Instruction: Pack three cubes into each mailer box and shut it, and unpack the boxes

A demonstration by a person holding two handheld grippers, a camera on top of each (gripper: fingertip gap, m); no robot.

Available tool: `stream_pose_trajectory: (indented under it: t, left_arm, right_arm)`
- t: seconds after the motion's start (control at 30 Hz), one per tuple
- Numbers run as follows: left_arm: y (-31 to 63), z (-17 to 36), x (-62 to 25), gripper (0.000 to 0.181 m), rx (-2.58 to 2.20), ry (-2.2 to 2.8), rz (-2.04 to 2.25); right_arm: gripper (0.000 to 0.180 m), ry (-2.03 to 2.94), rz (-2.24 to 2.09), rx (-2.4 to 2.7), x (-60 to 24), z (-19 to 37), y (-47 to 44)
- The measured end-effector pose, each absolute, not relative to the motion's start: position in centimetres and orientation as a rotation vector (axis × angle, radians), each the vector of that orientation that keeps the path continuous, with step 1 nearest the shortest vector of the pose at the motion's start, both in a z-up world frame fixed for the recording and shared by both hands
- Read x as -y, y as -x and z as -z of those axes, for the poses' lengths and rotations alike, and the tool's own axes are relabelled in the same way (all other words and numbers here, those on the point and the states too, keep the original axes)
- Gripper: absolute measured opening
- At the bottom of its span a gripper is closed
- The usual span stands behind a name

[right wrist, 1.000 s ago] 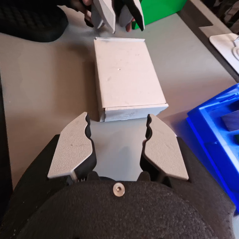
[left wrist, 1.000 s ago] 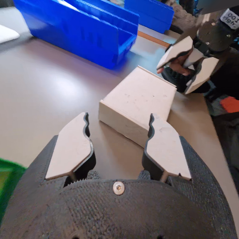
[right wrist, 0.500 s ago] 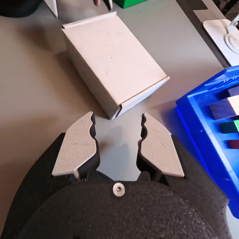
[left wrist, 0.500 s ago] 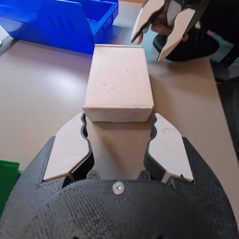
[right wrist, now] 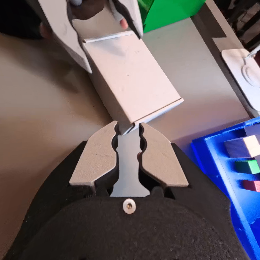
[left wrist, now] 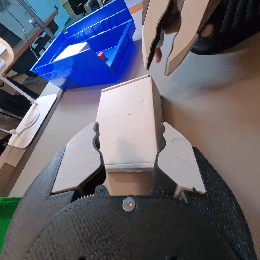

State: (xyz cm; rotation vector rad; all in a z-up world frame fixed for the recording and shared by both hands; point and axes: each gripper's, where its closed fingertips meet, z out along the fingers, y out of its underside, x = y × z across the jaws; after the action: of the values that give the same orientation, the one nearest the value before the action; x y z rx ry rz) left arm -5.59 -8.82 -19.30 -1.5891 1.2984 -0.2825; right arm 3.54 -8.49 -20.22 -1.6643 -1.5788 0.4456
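A shut white mailer box (left wrist: pixel 129 119) lies on the tan table and also shows in the right wrist view (right wrist: pixel 129 78). My left gripper (left wrist: pixel 129 126) is shut on the box's near end, one finger against each long side; it also shows in the right wrist view (right wrist: pixel 114 53). My right gripper (right wrist: pixel 128 126) is narrowed but open and empty, its tips at the box's opposite corner, where the lid flap ends. In the left wrist view it (left wrist: pixel 157 70) hovers just above that corner. Cubes lie in the blue bin: red (left wrist: pixel 102 55), green (right wrist: pixel 249 167), maroon (right wrist: pixel 251 185).
The blue divided bin (left wrist: pixel 84 67) stands beyond the box to the left, with a white box (left wrist: pixel 71 50) in one compartment; it also shows in the right wrist view (right wrist: pixel 211 168). A green bin (right wrist: pixel 166 14) stands behind the left gripper. A white stand base (left wrist: pixel 32 119) sits at the table's edge. The left gripper's tips are roughly 10 cm from the right gripper's.
My left gripper has moved forward around the box's end and closed on its sides. My right gripper has narrowed and come up to the box's opposite corner.
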Motion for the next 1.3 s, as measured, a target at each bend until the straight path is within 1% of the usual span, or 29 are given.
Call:
stream_pose_trajectory:
  t: [0.13,0.27,0.33,0.43,0.47,0.53,0.57,0.7,0.8,1.03,1.13,1.23,1.3]
  left_arm:
    - [8.6,19.0,8.9,0.09,-1.253,1.638,0.304]
    - [11.8,20.0,9.4,0.104,-1.16,1.796,0.522]
    - [12.3,21.5,9.9,0.106,-1.234,1.823,0.509]
    - [11.0,23.7,9.6,0.104,-1.358,1.815,0.343]
    - [10.6,24.1,9.1,0.097,-1.378,1.803,0.264]
    - [10.4,24.4,7.7,0.099,-1.338,1.819,0.135]
    - [10.4,24.3,7.4,0.098,-1.329,1.825,0.119]
    - [9.9,24.0,8.3,0.097,-1.369,1.81,0.13]
    - [8.7,23.1,10.3,0.097,-1.366,1.886,0.293]
    - [6.9,20.6,16.1,0.095,-1.339,2.279,0.966]
    - [6.9,20.0,15.9,0.091,-1.244,2.348,1.183]
    - [6.9,19.6,14.7,0.091,-1.123,2.343,1.352]
    - [7.0,19.6,13.7,0.091,-1.092,2.291,1.362]
  right_arm:
    - [0.054,1.728,-0.445,1.608,8.6,20.9,-4.3]
    - [0.081,1.778,-0.484,1.563,8.3,22.4,-4.3]
    - [0.085,1.781,-0.483,1.57,7.6,23.0,-4.1]
    - [0.082,1.767,-0.537,1.605,7.3,23.6,-2.9]
    - [0.076,1.763,-0.533,1.619,7.1,23.8,-2.4]
    - [0.066,1.763,-0.466,1.612,6.2,23.9,-2.0]
    - [0.061,1.761,-0.459,1.608,6.0,23.8,-2.0]
    - [0.057,1.812,-0.556,1.597,7.6,23.2,-2.6]
    - [0.057,1.915,-0.684,1.589,9.4,22.4,-3.7]
    - [0.053,2.287,-1.326,1.634,15.1,18.7,-6.0]
    - [0.055,2.331,-1.406,1.643,15.2,18.6,-6.3]
    - [0.068,2.323,-1.453,1.547,13.5,18.5,-6.0]
    - [0.07,2.279,-1.435,1.494,12.2,18.4,-5.8]
